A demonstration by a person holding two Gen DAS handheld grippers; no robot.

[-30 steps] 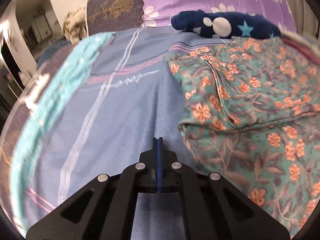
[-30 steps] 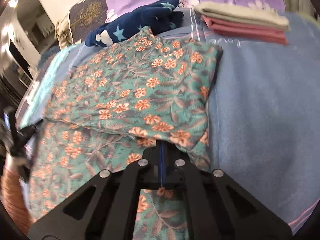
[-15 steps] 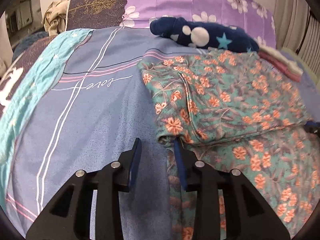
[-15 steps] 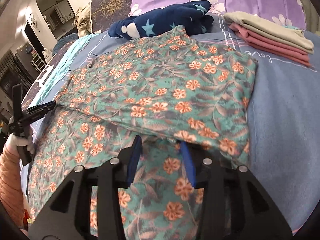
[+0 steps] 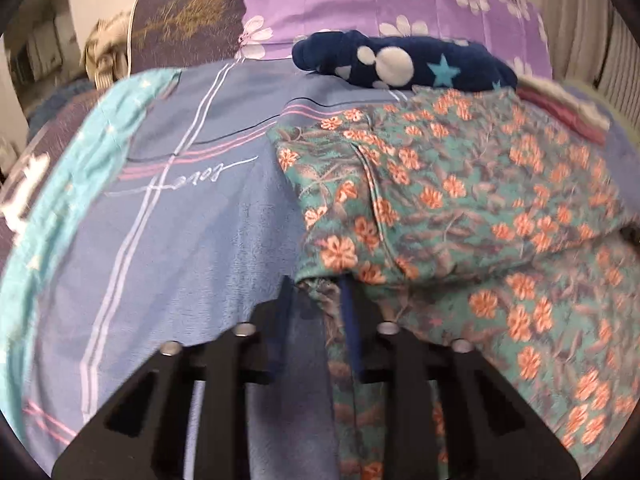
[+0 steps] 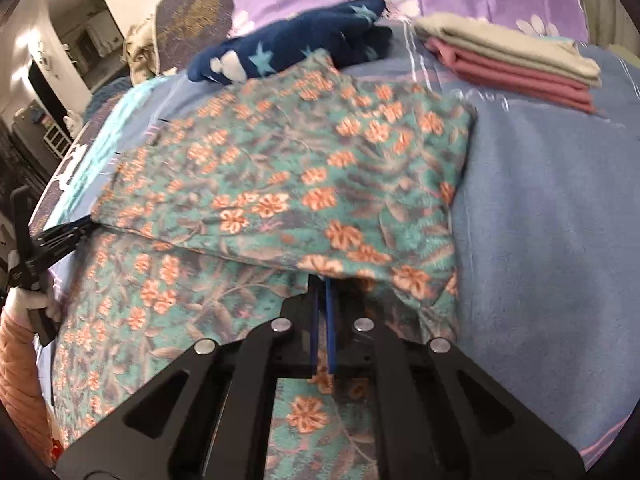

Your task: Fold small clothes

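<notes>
folded teal floral garment [image 6: 288, 184] on bed

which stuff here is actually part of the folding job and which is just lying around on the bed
In the job:
floral garment, half folded
left tool, jaws apart at its left fold edge
right tool, nearly closed at its right fold edge

Lying about:
navy star-print fleece
folded pink and beige stack
purple floral pillow
blue bedsheet

I'm in a home bedroom, working on a bed: blue bedsheet [image 5: 168, 248] w/ pink stripes fills the frame, purple floral pillow [image 5: 392, 4] at top centre, folded clothes stack [image 6: 516, 64] upper right. Upper left of right-wrist view, a doorway [image 6: 76, 40] opens onto another room w/ shelves.
</notes>
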